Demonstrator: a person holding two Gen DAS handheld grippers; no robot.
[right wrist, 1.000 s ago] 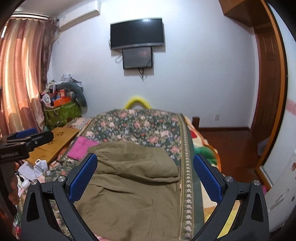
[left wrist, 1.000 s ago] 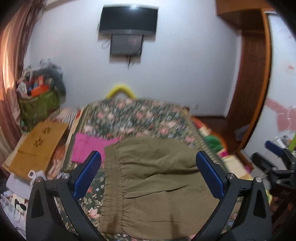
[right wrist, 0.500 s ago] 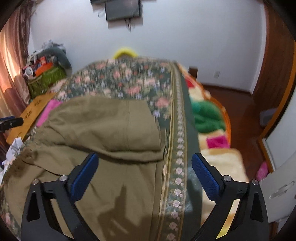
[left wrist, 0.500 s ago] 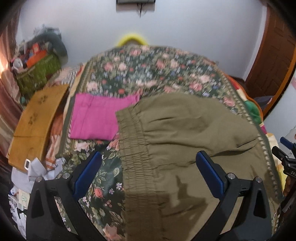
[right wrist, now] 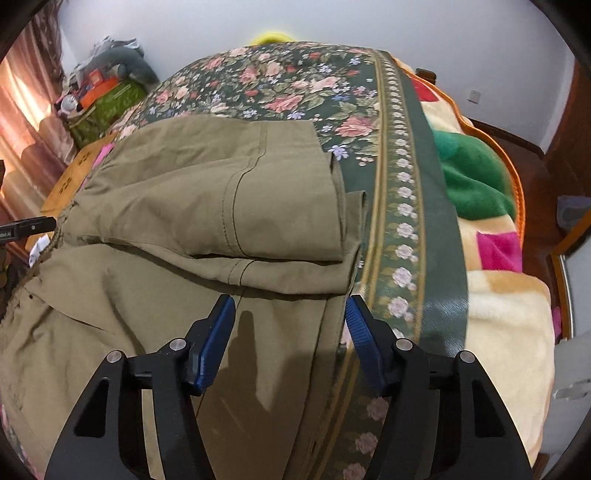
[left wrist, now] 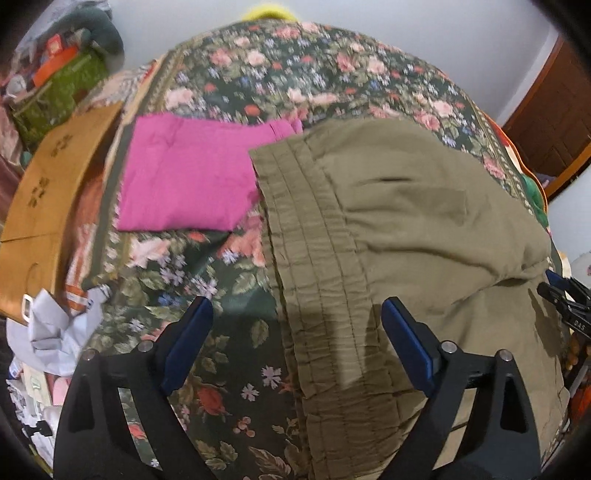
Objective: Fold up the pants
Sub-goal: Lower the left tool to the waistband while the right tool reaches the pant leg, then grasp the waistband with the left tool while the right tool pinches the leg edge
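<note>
Looking down along two grippers at a bed, nearest first. The left gripper [left wrist: 297, 314] stands wide, its jaws closing, with the elastic waistband of the olive pants [left wrist: 406, 221] below and between its blue pads [left wrist: 404, 339]; the pads do not touch the cloth. The right gripper [right wrist: 290, 314] is narrower, jaws closing too, above the pants [right wrist: 184, 221] near their right-hand edge, not pressing them. The pants lie spread on the bed's floral cover [left wrist: 258, 74], part of them already folded over on top. Just beyond the waistband lies a folded pink garment [left wrist: 184, 181]. Farther right, a bright patchwork blanket [right wrist: 491, 258]. Farthest, a plain white wall [right wrist: 369, 22].
</note>
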